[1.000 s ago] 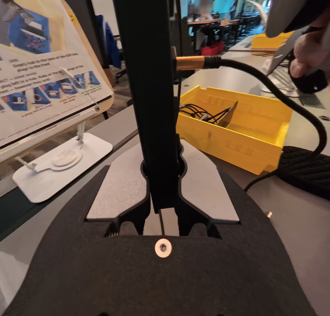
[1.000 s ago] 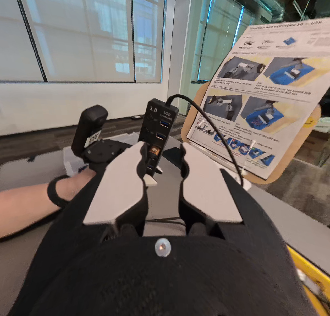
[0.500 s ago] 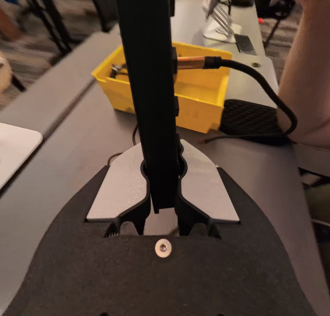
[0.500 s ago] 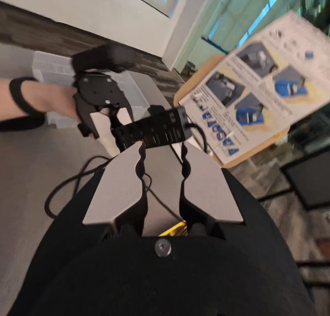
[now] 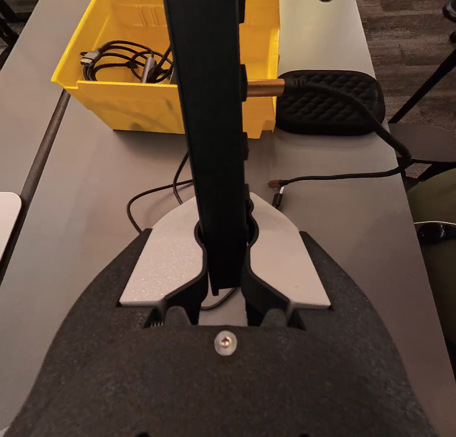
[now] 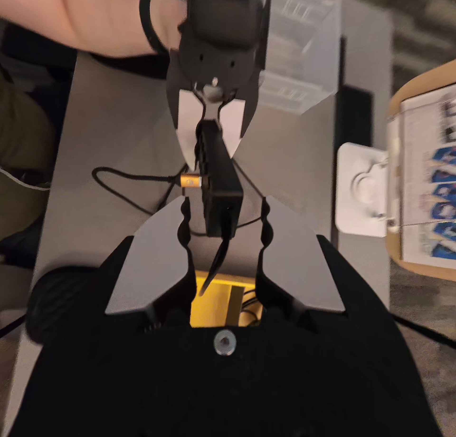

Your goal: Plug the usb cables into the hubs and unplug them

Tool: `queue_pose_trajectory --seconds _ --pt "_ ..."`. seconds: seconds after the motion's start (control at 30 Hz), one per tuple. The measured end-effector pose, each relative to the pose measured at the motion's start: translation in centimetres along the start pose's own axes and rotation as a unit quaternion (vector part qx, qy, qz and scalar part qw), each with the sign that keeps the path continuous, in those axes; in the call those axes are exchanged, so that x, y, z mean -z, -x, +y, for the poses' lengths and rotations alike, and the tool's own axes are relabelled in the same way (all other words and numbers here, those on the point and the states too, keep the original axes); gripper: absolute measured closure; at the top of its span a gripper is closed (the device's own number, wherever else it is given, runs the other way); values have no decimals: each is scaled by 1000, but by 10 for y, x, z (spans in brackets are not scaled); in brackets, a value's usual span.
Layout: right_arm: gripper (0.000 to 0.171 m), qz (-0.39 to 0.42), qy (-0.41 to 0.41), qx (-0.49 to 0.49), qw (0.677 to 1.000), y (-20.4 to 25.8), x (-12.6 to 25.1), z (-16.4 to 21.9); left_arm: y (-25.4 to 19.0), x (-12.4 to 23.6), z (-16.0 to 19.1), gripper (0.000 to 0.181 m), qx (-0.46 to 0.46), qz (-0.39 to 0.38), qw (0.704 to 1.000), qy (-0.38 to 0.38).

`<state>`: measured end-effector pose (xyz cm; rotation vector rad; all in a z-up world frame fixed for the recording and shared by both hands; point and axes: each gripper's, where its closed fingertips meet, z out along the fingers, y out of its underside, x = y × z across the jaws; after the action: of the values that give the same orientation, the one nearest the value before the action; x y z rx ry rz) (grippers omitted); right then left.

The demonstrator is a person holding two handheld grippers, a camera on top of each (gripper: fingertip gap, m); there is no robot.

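My left gripper (image 5: 222, 202) is shut on the lower end of a long black USB hub (image 5: 209, 104) and holds it above the grey table (image 5: 98, 178). A gold USB plug (image 5: 265, 88) sits in a port on the hub's right side. Its black cable (image 5: 385, 133) droops over the table's right edge and its loose end (image 5: 274, 183) lies on the table. In the right wrist view my right gripper (image 6: 225, 198) is open wide and empty. The hub's far end (image 6: 222, 202) shows between its fingertips, touching neither. The gold plug (image 6: 191, 180) sticks out left of the hub there.
A yellow bin (image 5: 128, 99) holding coiled cables (image 5: 123, 62) stands behind the hub, with a black quilted pad (image 5: 328, 99) to its right. An instruction sheet on a wooden board (image 6: 424, 178) with a white stand (image 6: 360, 190), a clear plastic box (image 6: 303, 54) and a person's arm (image 6: 86, 12) show in the right wrist view. About 12 centimeters separates my left fingertips from my right.
Both views have tilted down onto the table. My left gripper swung the hub toward the yellow bin. My right gripper's jaws opened wider and drew back from the plug.
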<state>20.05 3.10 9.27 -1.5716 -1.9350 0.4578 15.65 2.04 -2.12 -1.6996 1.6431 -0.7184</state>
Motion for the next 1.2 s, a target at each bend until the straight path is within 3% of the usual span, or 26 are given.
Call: queue_pose_trajectory --seconds 0.1,0.17,0.23,0.37,0.43,0.6,0.77,0.97,1.03,1.2 --pt "118 -18 42 1 999 8 -15 7 -2 1 1 154 -3 4 1000 4" --pt "135 -21 57 11 998 12 -24 7 -4 1 1 154 -11 6 1000 6" --pt "140 -19 86 6 996 13 -30 11 -1 0 6 154 -24 -6 999 20" --pt "144 -28 78 -15 996 16 -31 8 7 6 4 155 -39 -25 999 -3" --pt "145 -25 75 -23 997 15 -26 5 6 10 -4 154 -25 -16 999 -35" --pt "145 37 112 -21 993 -4 -7 4 33 38 -7 120 3 -91 994 -54" --pt "145 128 138 -9 982 -34 36 -13 52 75 -6 121 48 -151 984 -81" --pt "145 187 169 14 968 -51 97 -46 50 61 9 124 118 -107 986 -51" --pt "145 200 176 13 964 -51 112 -52 35 47 4 120 114 -62 990 -49" --pt "145 222 189 7 957 -48 129 -49 -1 8 -15 114 210 77 971 -78"
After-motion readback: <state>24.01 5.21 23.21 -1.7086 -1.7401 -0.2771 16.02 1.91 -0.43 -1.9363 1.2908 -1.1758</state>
